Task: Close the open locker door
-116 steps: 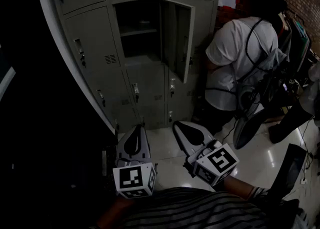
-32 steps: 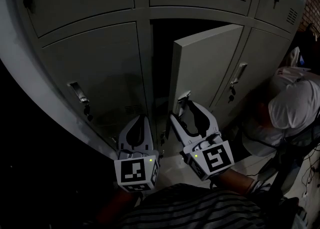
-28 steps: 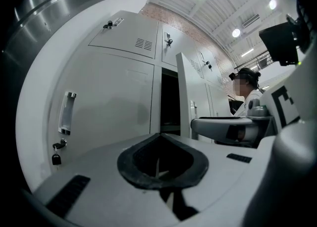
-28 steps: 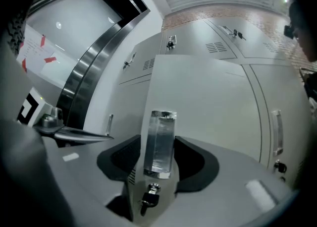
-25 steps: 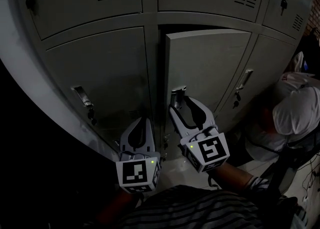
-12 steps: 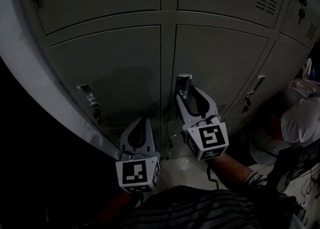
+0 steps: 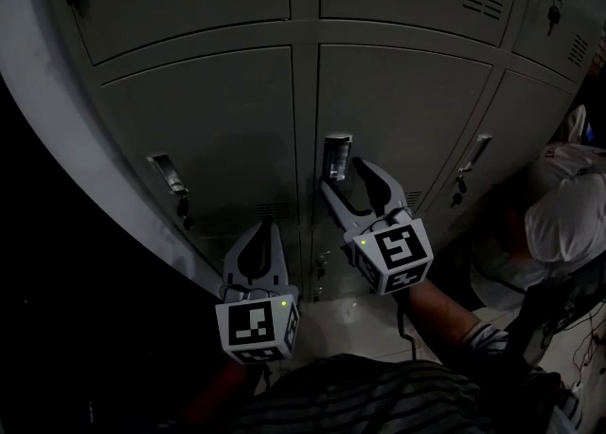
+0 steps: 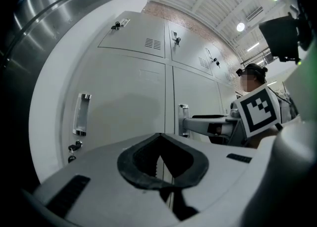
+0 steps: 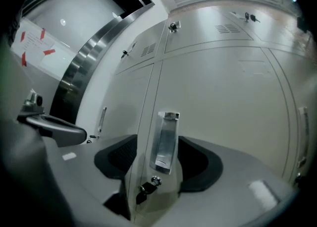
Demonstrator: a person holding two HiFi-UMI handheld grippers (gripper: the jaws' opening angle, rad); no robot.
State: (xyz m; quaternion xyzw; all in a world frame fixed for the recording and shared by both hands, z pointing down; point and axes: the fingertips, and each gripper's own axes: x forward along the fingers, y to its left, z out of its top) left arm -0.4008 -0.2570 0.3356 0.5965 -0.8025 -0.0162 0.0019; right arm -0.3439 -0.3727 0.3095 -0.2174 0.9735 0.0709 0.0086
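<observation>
Since the earlier frames, the locker door (image 7: pixel 402 124) has swung from standing ajar to lying flush in the bank of lockers, with no dark gap visible along its left edge. The right gripper (image 7: pixel 348 181) has travelled with it and is now at the door face.

1. Door position. The door sits in the middle column, level with the neighbouring door (image 7: pixel 213 129) on its left. Its recessed metal handle (image 7: pixel 336 155) is at the door's left edge, and a key (image 9: pixel 146 189) hangs from the lock just below it.

2. Right gripper. Its fingers (image 9: pixel 198 164) straddle the handle, one on each side, and are opening. The pads stand clear of the metal, so nothing is clamped. This placement fits a push or guide at the handle, the point farthest from the hinge, where the door moves most easily.

3. Left gripper (image 7: pixel 263 233). It is held lower and to the left, near the seam between the two columns, apart from the door. Its fingers are together with nothing between them. It appears to be parked out of the swing path and takes no part in the closing.

4. Status. Judged from the flush fit, the closing step looks complete. Whether the latch has caught cannot be seen. A person (image 7: pixel 568 224) crouches at the far right, well apart from the door.
</observation>
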